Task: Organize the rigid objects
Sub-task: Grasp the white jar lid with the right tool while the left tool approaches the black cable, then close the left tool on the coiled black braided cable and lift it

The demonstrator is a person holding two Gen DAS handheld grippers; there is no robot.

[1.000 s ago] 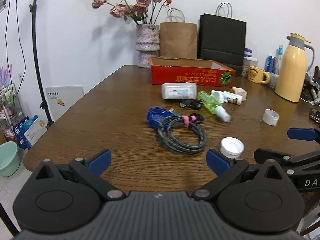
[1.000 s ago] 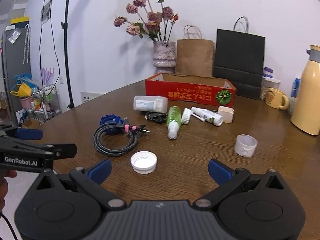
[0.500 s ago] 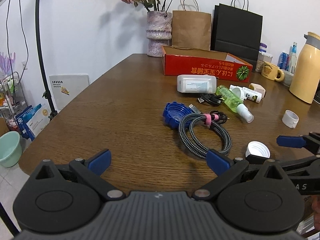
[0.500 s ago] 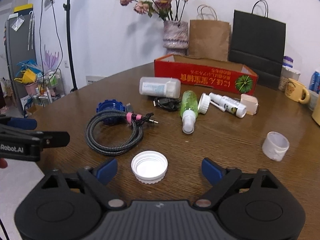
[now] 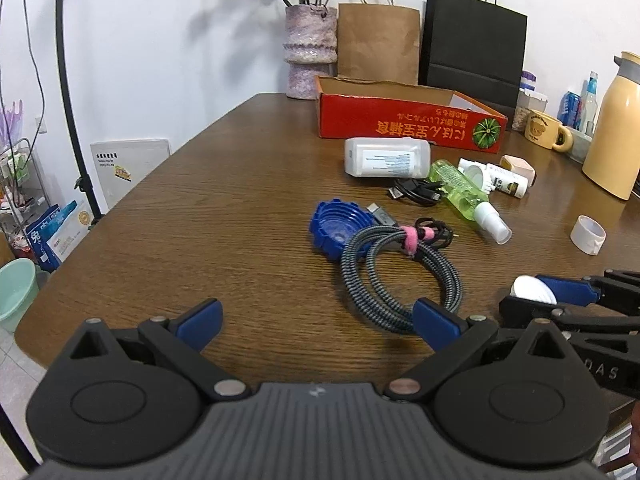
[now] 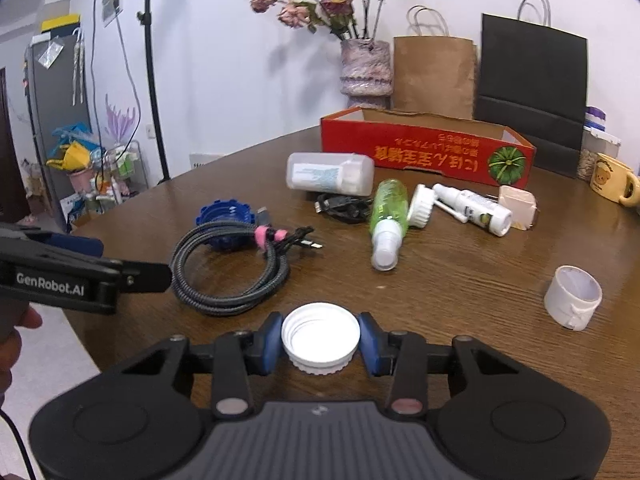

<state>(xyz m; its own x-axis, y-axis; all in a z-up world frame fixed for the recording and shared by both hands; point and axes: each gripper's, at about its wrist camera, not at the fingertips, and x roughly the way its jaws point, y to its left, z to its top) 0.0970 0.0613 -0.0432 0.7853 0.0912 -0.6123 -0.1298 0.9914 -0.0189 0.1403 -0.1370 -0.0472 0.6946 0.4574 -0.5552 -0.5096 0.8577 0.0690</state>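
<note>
Right wrist view: the right gripper [image 6: 320,338] has its blue fingers [image 6: 271,342] closing on a white cap [image 6: 320,336], one pad against each side of its ribbed rim, at the near edge of the bench [image 6: 460,280].
Left wrist view: the left gripper [image 5: 318,320] hangs with its fingers [image 5: 200,318] released and spread wide, nothing between them, over the near edge of the bench.
White cap: open side up, low over the wood; whether it rests on the bench cannot be told.
Braided cable [image 6: 232,268]: coiled just beyond the cap toward the left edge, bound with a pink strap [image 6: 268,236].
Blue lid [image 6: 224,220]: partly under the far side of the coil, touching it.
White ring cap [image 6: 572,296]: alone toward the right edge, well apart from the rest.
Green spray bottle [image 6: 386,216]: lying on its side mid-bench, nozzle toward the near edge, beside a black cord [image 6: 344,206].
White spray bottle [image 6: 472,208]: lying just beside the green one, a round white disc [image 6: 422,206] between them, a small beige box [image 6: 518,206] touching its far end.
Clear case [image 6: 330,174]: lying on its side behind the bottles.
Red cardboard box [image 6: 424,152]: open-topped, near the far edge.
Far edge: a vase of dried roses [image 6: 364,68], a brown paper bag [image 6: 434,72], a black paper bag [image 6: 532,88] and a yellow mug [image 6: 612,178].
</note>
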